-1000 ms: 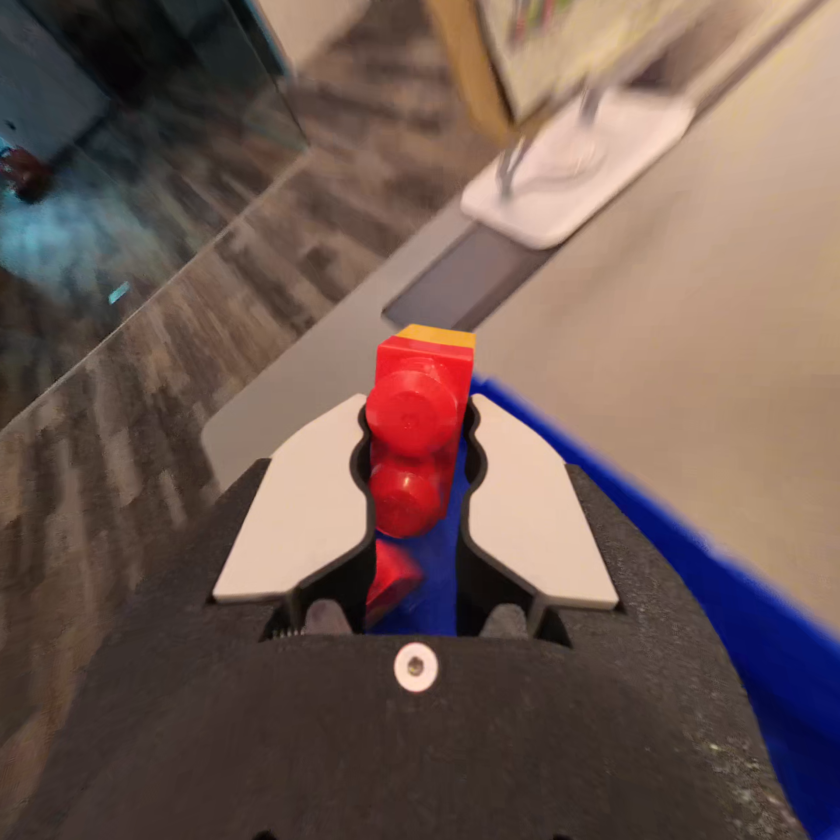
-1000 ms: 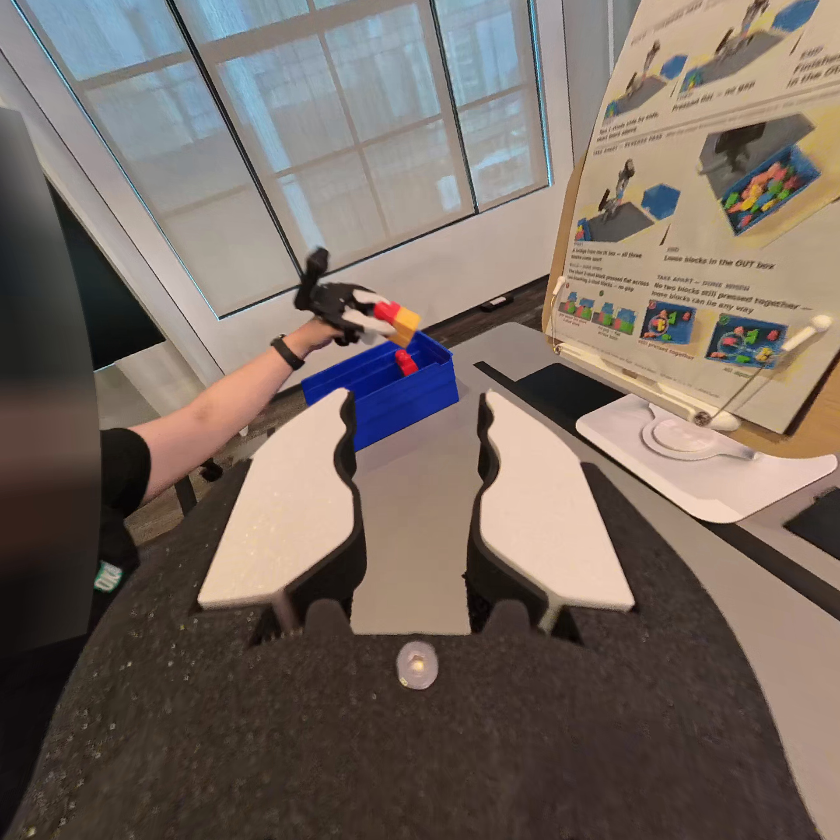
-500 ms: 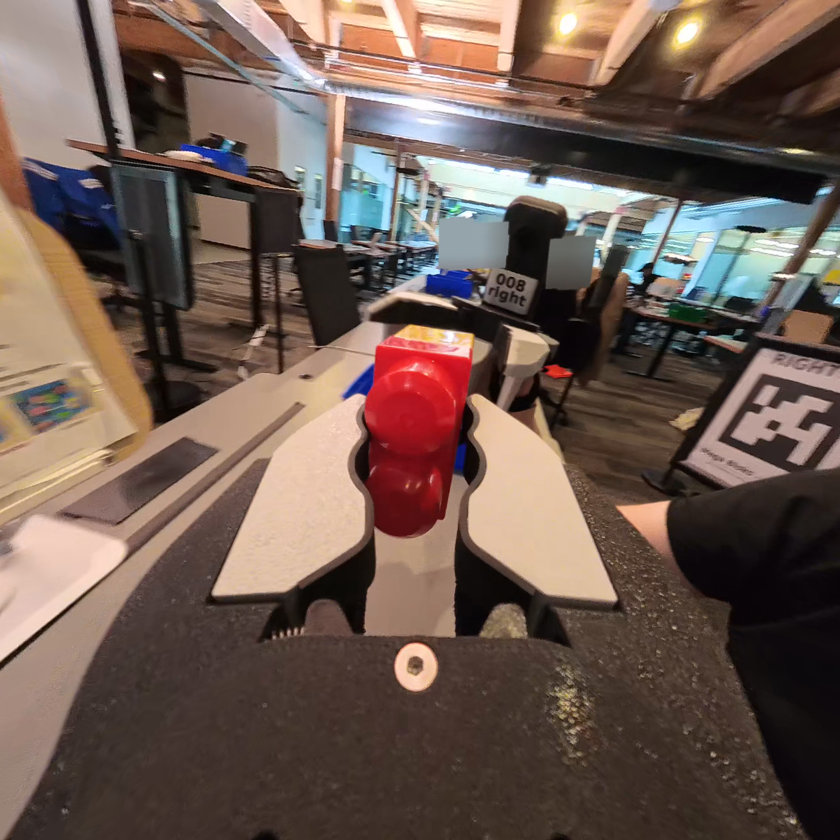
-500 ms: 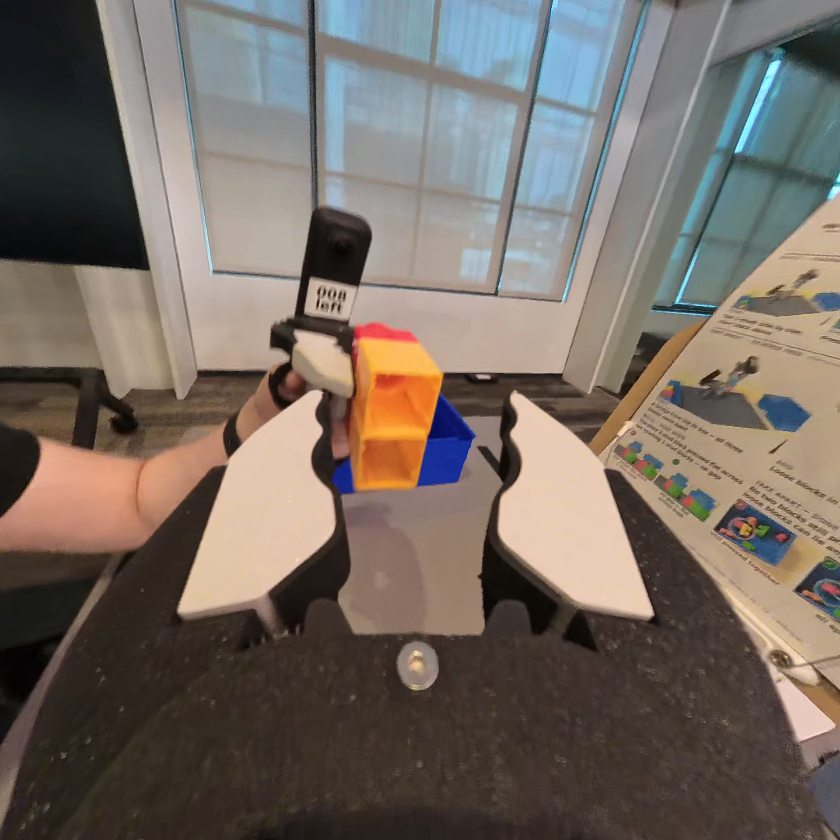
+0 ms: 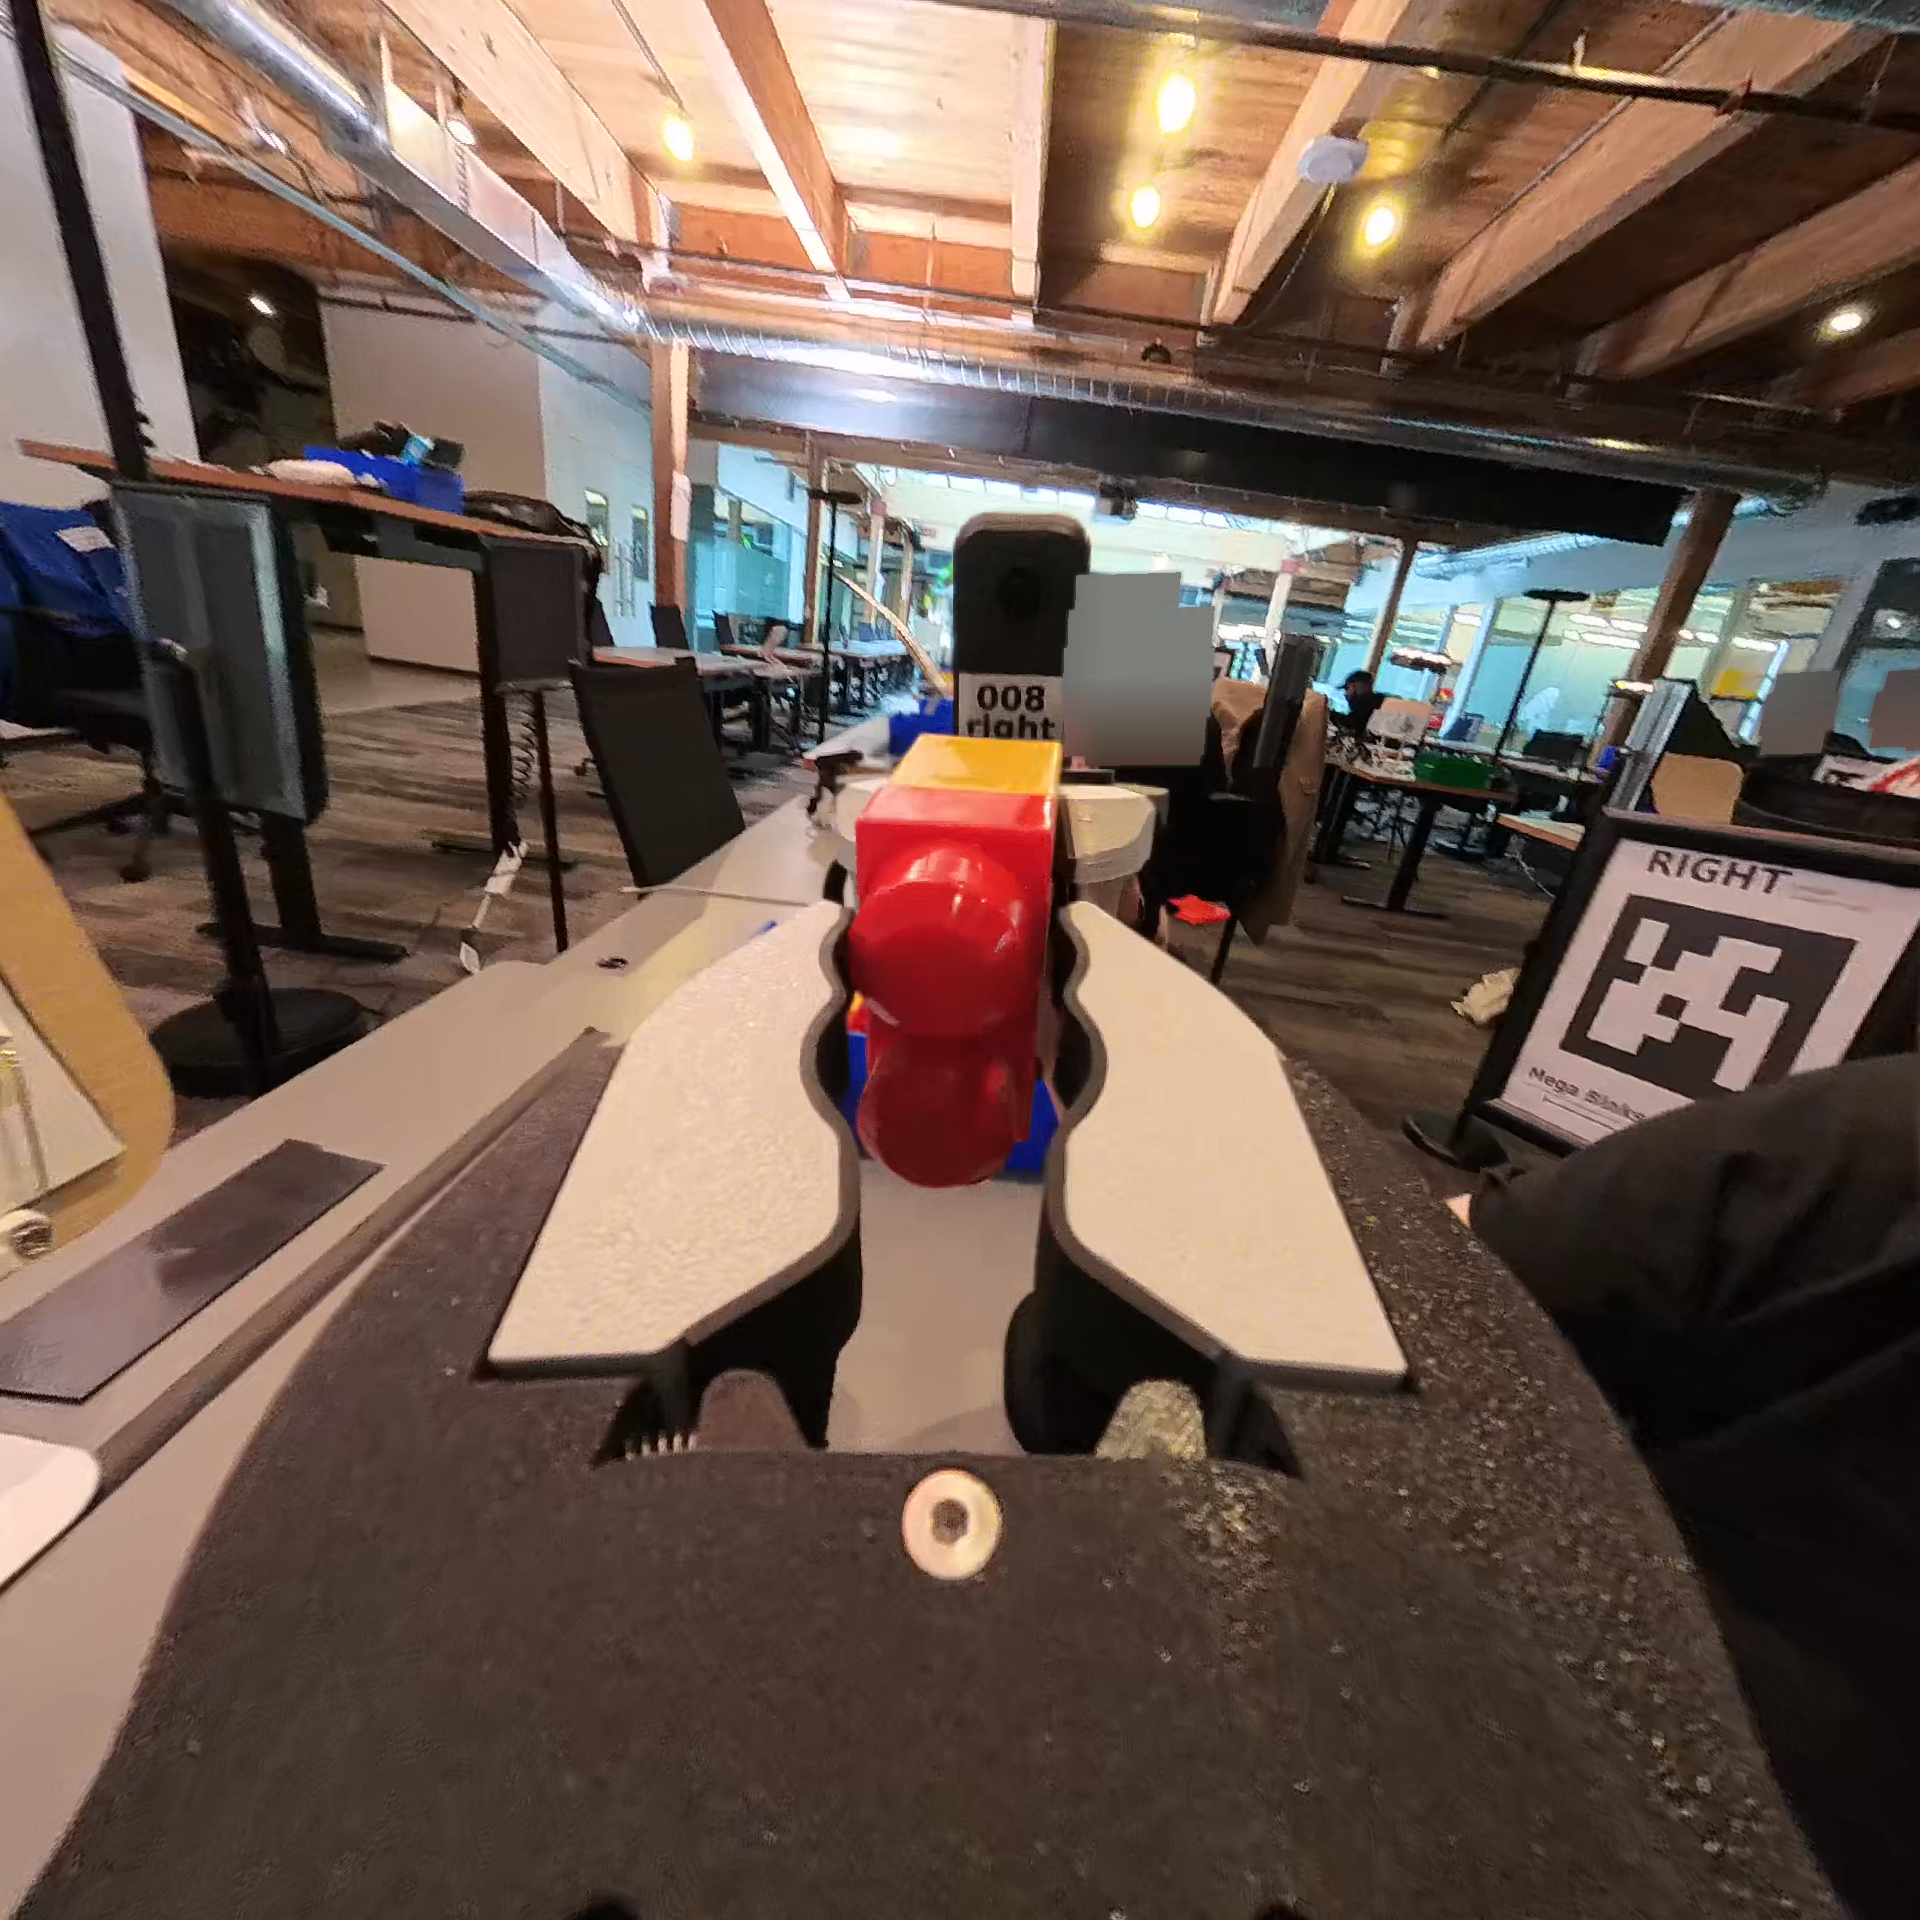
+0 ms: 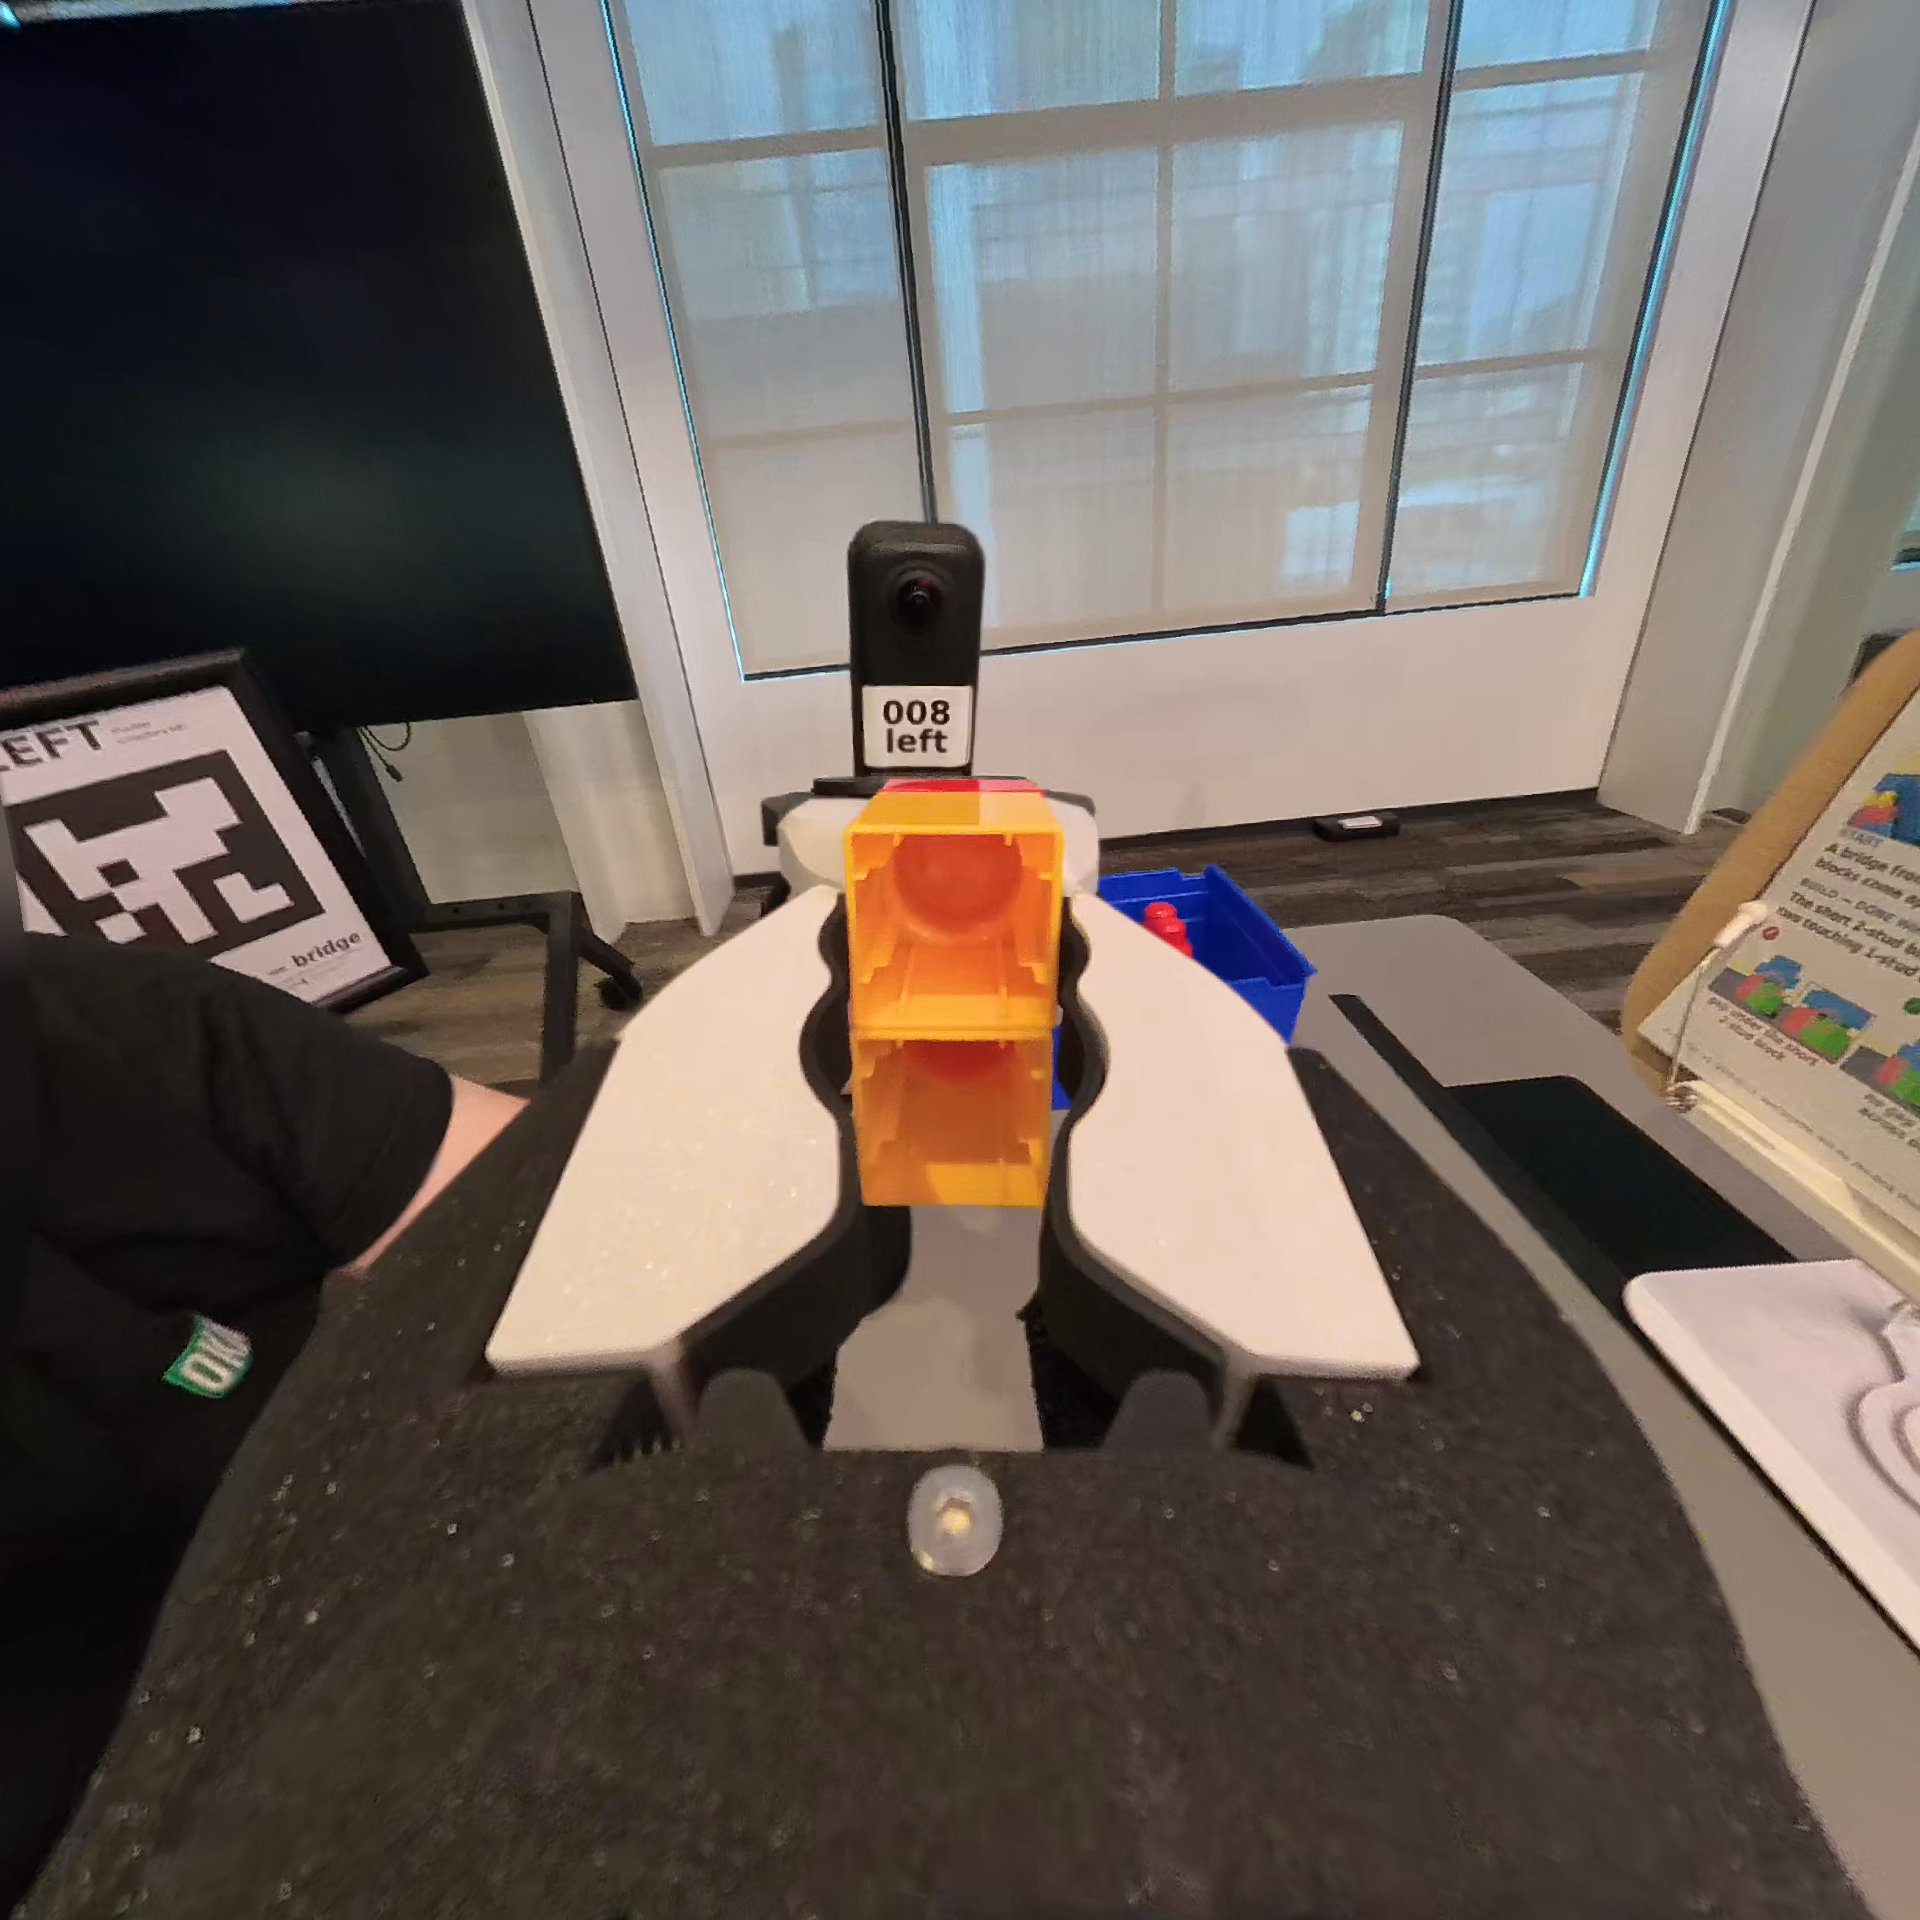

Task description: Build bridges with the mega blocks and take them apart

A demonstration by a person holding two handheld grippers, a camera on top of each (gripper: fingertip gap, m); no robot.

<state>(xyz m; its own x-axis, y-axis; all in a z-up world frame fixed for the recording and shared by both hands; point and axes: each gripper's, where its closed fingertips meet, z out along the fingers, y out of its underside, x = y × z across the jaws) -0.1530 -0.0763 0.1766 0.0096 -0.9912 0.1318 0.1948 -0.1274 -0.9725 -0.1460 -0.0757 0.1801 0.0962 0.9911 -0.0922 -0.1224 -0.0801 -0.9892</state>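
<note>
My left gripper is shut on a red two-stud block, held in the air with its studs towards the camera. An orange block is pressed onto its far end. In the right wrist view the orange block shows its hollow underside. My right gripper has closed its fingers against both sides of it. A sliver of the red block shows behind it. The two grippers face each other over the grey table. A blue bin behind holds a loose red block.
An instruction board on a white stand base stands at the table's right side. Framed marker signs stand on the floor. The person's black sleeve is close by. Office desks and chairs fill the background. Left and right tips are no more than a few centimetres apart.
The two grippers have come together. The right gripper's fingers, open half a second ago, have closed on the orange block. A second ago the left gripper held the blocks above the blue bin.
</note>
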